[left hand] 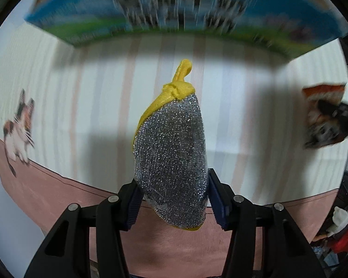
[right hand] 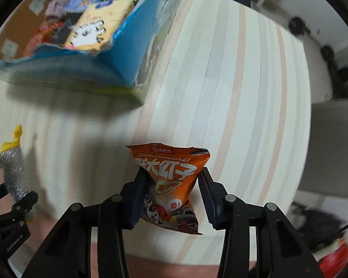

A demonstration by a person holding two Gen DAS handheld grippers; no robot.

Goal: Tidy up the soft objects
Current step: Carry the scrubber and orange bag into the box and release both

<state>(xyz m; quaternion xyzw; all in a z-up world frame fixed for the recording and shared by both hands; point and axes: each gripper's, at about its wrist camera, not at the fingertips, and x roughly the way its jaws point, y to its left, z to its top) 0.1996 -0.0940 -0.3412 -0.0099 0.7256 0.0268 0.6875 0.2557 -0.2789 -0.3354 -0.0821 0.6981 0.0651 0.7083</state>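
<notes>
My left gripper (left hand: 174,199) is shut on a silver glittery scouring pad with a knotted yellow edge (left hand: 171,148), held upright above the striped cloth. It also shows at the left of the right wrist view (right hand: 12,169). My right gripper (right hand: 171,197) is shut on an orange snack packet (right hand: 171,178) with Chinese lettering, also held above the cloth; the packet shows at the right edge of the left wrist view (left hand: 322,115). A blue cardboard box (right hand: 99,60) stands ahead, open, with packets and cloth items inside (right hand: 92,27).
The striped cloth (right hand: 232,92) covers the table, over a pink layer (left hand: 174,250). A calico cat toy (left hand: 18,132) lies at the left. The blue box's wall (left hand: 150,11) fills the far side. A grey chair (right hand: 331,148) and clutter stand at the right.
</notes>
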